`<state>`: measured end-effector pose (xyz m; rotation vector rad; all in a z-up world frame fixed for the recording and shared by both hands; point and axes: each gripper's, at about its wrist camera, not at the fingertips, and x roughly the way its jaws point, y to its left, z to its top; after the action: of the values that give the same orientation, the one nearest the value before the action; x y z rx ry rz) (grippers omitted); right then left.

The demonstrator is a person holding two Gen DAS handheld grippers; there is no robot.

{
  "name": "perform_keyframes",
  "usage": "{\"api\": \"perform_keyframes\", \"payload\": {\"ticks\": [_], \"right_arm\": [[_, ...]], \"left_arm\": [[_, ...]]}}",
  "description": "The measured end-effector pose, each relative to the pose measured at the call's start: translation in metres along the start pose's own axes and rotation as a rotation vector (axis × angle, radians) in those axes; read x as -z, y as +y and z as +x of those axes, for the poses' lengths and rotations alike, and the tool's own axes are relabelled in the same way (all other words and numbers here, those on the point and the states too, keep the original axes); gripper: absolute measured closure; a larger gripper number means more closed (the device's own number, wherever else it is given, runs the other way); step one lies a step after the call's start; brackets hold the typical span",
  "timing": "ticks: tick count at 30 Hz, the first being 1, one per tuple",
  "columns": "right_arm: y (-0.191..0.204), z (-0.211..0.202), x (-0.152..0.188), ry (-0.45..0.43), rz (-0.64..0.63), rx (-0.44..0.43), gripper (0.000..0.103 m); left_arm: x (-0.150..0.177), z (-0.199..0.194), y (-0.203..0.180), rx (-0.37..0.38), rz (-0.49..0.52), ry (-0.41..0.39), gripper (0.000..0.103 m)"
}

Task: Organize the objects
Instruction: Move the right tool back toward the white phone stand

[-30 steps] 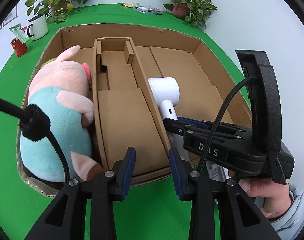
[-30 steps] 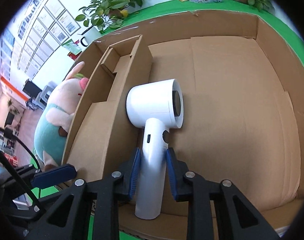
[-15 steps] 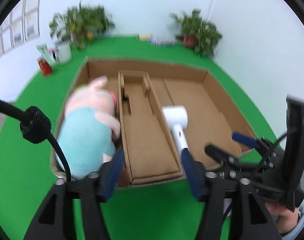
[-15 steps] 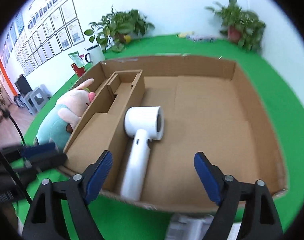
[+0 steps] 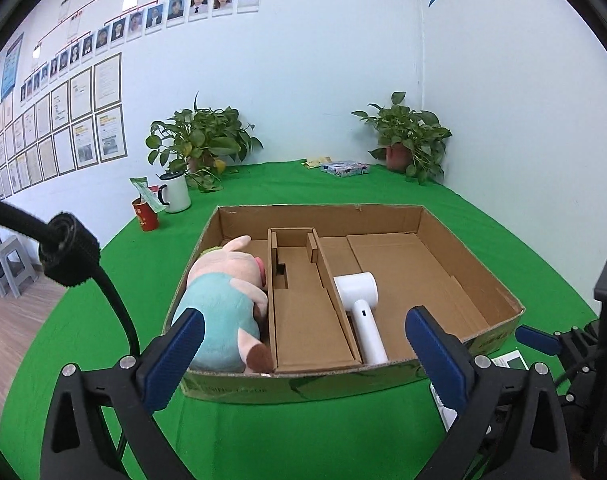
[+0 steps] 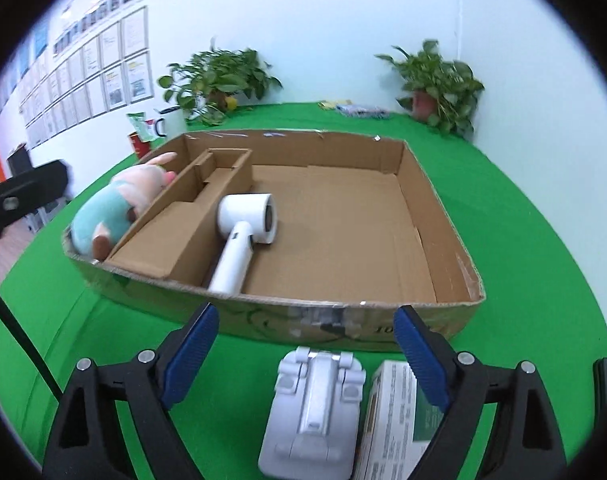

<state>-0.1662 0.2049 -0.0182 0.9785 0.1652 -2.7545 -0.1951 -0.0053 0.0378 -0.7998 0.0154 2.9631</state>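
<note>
Only the left wrist camera took in the rows of small portrait photos (image 5: pixel 151 14) high on the wall, the white enamel mug (image 5: pixel 176 192) and the red paper cup (image 5: pixel 146 213) sharply, and at its far right edge the right gripper (image 5: pixel 537 340) seen from the side. Only the right wrist camera showed what lay on the green cloth (image 6: pixel 523 248) in front of the box: a white hinged plastic stand (image 6: pixel 313 408) and, just beside it on the right, a white and green printed carton (image 6: pixel 399 420).

Both cameras looked over the shallow brown cardboard box (image 5: pixel 491 280). In its leftmost compartment lay the pink and teal plush pig (image 5: pixel 223 300), pressed against the folded cardboard divider insert (image 5: pixel 307 320). Just right of that insert, in the big open compartment, the white hair dryer (image 5: pixel 361 308) lay flat, handle towards the near wall, touching the insert's side.

The left gripper (image 5: pixel 303 356) had just been opening; its blue-padded fingers (image 5: pixel 183 344) stood very wide with nothing between them, in front of the box's near wall. The right gripper (image 6: pixel 305 350) had also just spread its fingers (image 6: pixel 193 340) wide and held nothing, above the stand and carton without touching them.
</note>
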Motion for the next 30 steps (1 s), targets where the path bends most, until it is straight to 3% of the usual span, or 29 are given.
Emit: {"api": "perform_keyframes", "payload": {"ticks": [9,20,25,30], "right_arm": [[0.003,-0.019,0.026,-0.012,-0.003,-0.025,0.014],[0.004,-0.024,0.040,-0.017,0.015,-0.010,0.014],[0.011,-0.036,0.045,-0.058,-0.001,-0.027,0.014],[0.007,-0.041,0.053,-0.068,0.000,-0.066,0.014]], "left_arm": [[0.024,-0.021,-0.007,-0.010,0.008,0.002,0.002],[0.053,-0.009,-0.009,-0.005,0.010,0.052,0.002],[0.062,-0.007,0.001,0.023,-0.028,0.074,0.002],[0.068,-0.004,0.000,0.064,-0.002,0.111,0.003]]}}
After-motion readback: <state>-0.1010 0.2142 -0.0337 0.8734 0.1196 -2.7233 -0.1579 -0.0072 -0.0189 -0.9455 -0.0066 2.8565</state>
